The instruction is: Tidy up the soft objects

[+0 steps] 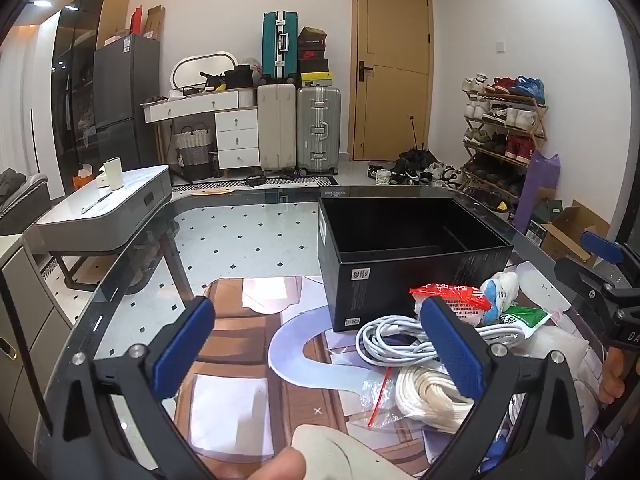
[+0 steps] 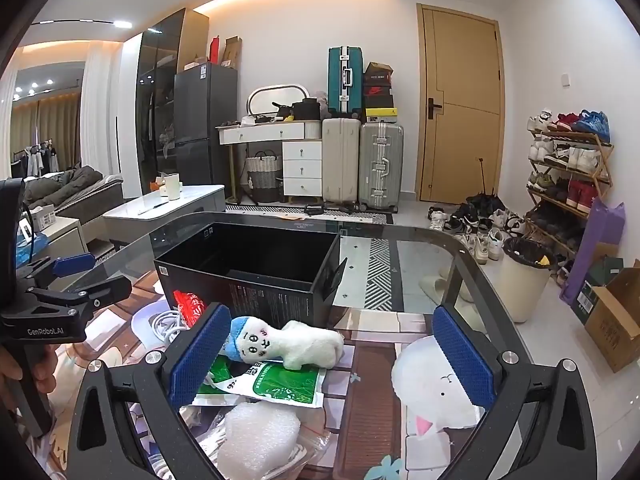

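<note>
Between your right gripper (image 2: 332,356) jaws, both spread wide and empty: plush toy (image 2: 288,344), long axis crosswise, nearer the left pad.
From the left wrist view, your left gripper (image 1: 320,348), also spread and empty, points left of the toy, which lies beside the black box (image 1: 400,256).

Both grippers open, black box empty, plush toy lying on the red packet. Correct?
One error: the plush toy lies on the green packet, not the red one; the right wrist view shows it. The red packet sits apart, by the box. The rest holds: left gripper and right gripper are open, and the black box is empty.
</note>
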Motion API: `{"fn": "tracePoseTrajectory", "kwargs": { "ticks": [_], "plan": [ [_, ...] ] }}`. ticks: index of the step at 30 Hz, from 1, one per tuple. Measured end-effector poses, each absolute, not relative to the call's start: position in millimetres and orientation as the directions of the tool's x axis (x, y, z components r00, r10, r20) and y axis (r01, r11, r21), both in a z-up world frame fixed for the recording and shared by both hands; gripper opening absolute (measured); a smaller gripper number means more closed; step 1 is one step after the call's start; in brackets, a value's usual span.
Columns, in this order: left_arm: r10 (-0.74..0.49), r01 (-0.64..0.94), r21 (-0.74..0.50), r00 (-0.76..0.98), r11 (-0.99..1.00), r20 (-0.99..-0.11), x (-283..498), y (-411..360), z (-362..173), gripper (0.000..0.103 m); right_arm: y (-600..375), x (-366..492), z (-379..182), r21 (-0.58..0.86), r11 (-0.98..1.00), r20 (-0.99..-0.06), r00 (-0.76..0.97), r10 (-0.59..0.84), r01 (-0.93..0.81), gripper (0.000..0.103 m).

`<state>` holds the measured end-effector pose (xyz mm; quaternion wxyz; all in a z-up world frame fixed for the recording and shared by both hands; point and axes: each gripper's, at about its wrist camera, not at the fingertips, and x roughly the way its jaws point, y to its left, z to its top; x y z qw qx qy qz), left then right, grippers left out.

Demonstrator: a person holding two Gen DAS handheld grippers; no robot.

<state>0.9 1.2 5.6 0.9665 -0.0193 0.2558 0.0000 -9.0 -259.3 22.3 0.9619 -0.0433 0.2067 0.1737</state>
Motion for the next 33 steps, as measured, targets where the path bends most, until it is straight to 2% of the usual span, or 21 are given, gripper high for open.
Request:
{"fn": "tracePoseTrajectory", "kwargs": {
  "ticks": [33],
  "plan": [
    [-0.002,-0.006,-0.014,0.879,1.0,-0.476,-4.7,-2.7,5.7,0.103,-259.7,-10.8,27.9,-0.018,0.936,-0.403,0.859,0.315,-0.352,0.103]
  ]
}}
